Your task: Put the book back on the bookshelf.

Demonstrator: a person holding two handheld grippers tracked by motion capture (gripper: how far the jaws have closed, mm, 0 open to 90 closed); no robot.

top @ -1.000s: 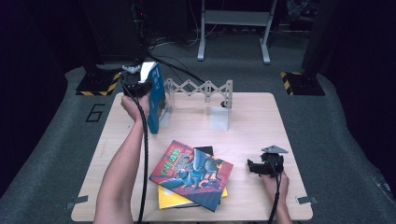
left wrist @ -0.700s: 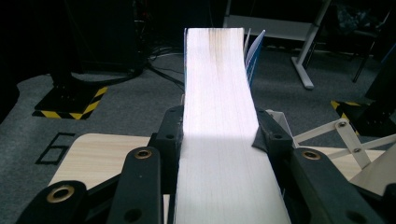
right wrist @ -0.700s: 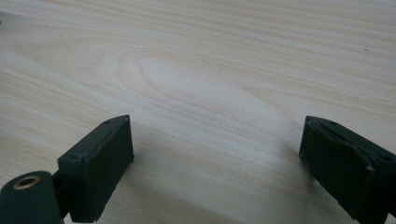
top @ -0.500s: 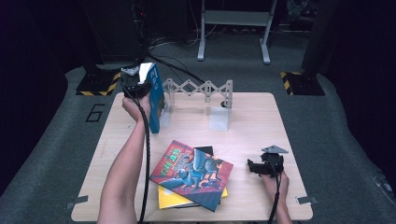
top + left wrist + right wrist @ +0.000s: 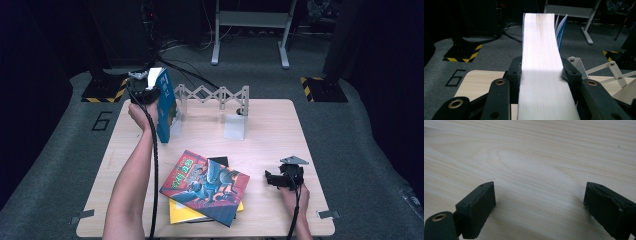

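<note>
A blue-covered book (image 5: 165,105) stands upright at the table's far left, its white page edges (image 5: 541,70) facing up. My left gripper (image 5: 145,89) is shut on its top edge, the jaws pressing both covers, seen also in the left gripper view (image 5: 541,75). Just right of it runs a white accordion book rack (image 5: 215,95). My right gripper (image 5: 272,179) rests near the front right of the table, open, with only bare wood (image 5: 536,170) between its jaws (image 5: 539,207). A red illustrated book (image 5: 205,186) lies on a yellow one (image 5: 182,214) at front centre.
A white upright divider (image 5: 235,126) stands at the rack's right end. The wooden table (image 5: 280,125) has bare room on its right half. Dark floor with cables, a metal stand (image 5: 250,30) and hazard-striped bases (image 5: 100,92) surround it.
The left gripper and the blue book have shifted very slightly; the right gripper stays where it was.
</note>
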